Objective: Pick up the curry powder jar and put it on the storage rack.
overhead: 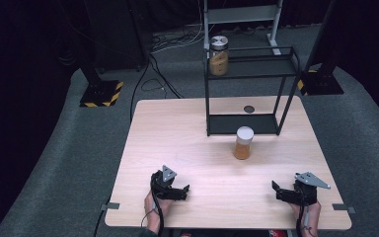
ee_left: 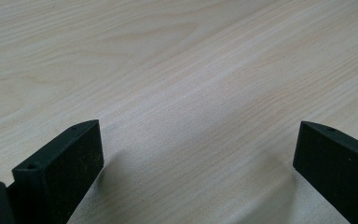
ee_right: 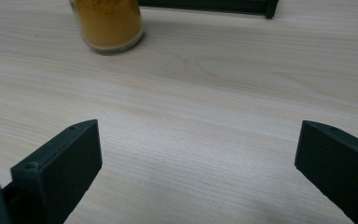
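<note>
Your nearer jar (overhead: 244,143) stands upright on the table (overhead: 187,143), just in front of the black rack (overhead: 249,91) and well ahead of both your hands. It is clear glass, about half full of orange-yellow powder, with a pale round lid. In your right gripper view its lower part (ee_right: 107,23) sits at the top left, the powder grainy behind the glass and the base flat on the wood.

A second jar (overhead: 219,55) with the same filling and a lid marked in light and dark wedges stands on the rack's top shelf, at its left end.

Your left gripper (overhead: 183,189) lies low at the near left of the table, jaws spread wide with bare wood between them. Your right gripper (overhead: 275,188) lies at the near right, jaws likewise spread and holding nothing.

The table is pale wood with fine grain, and a small dark disc (overhead: 248,108) is set into it inside the rack's footprint. Around it is grey carpet (overhead: 69,148), with loose cables (overhead: 153,74) and black stand bases edged in yellow-and-black stripes (overhead: 101,94).
</note>
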The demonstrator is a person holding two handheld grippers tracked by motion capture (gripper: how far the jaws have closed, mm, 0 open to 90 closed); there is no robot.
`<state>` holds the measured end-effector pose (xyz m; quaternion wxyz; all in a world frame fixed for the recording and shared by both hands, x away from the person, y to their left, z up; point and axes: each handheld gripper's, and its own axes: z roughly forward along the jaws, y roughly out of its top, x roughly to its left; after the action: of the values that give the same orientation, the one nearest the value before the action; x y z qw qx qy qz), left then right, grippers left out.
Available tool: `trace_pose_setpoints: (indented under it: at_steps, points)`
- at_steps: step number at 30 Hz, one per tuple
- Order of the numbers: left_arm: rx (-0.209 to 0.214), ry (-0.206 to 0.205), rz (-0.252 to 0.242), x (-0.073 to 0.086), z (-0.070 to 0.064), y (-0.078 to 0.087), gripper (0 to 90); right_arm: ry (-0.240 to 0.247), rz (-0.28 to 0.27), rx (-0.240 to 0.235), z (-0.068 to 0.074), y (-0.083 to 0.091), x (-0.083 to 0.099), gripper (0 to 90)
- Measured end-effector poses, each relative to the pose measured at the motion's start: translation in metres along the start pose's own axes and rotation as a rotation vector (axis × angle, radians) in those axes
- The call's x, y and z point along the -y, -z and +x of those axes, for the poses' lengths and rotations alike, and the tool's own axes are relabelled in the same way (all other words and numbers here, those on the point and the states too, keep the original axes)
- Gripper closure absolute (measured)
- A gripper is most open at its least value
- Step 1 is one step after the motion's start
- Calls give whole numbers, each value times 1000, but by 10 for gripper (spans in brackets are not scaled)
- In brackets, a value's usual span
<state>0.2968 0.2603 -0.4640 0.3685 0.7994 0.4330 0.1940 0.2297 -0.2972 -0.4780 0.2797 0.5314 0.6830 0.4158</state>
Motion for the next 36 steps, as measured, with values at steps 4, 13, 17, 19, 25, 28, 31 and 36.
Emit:
trace_pose_setpoints:
  at_steps: [4, 13, 17, 19, 25, 28, 31, 36]
  points:
    - [14, -7, -22, 4, 2, 2, 6, -11, -8, 32, 9, 0, -2, 0]
    - [16, -26, -25, 4, 0, 1, 3, 19, -110, 44, 33, -16, -20, 0]
    - [21, -28, -27, 4, 1, 1, 3, 38, -150, 17, 38, -35, -29, 0]
    - [21, -32, -26, 4, 1, 1, 3, 48, -166, 8, 40, -45, -33, 0]
    - [25, -28, -34, 5, 2, 2, 3, 82, -212, -7, 48, -69, -44, 0]
    - [25, -32, -35, 6, 2, 2, 3, 98, -239, -8, 54, -81, -50, 0]
    - [26, -32, -36, 6, 2, 2, 3, 103, -260, -12, 59, -93, -57, 0]
    - [28, -30, -38, 6, 2, 2, 3, 118, -284, -33, 64, -110, -65, 0]
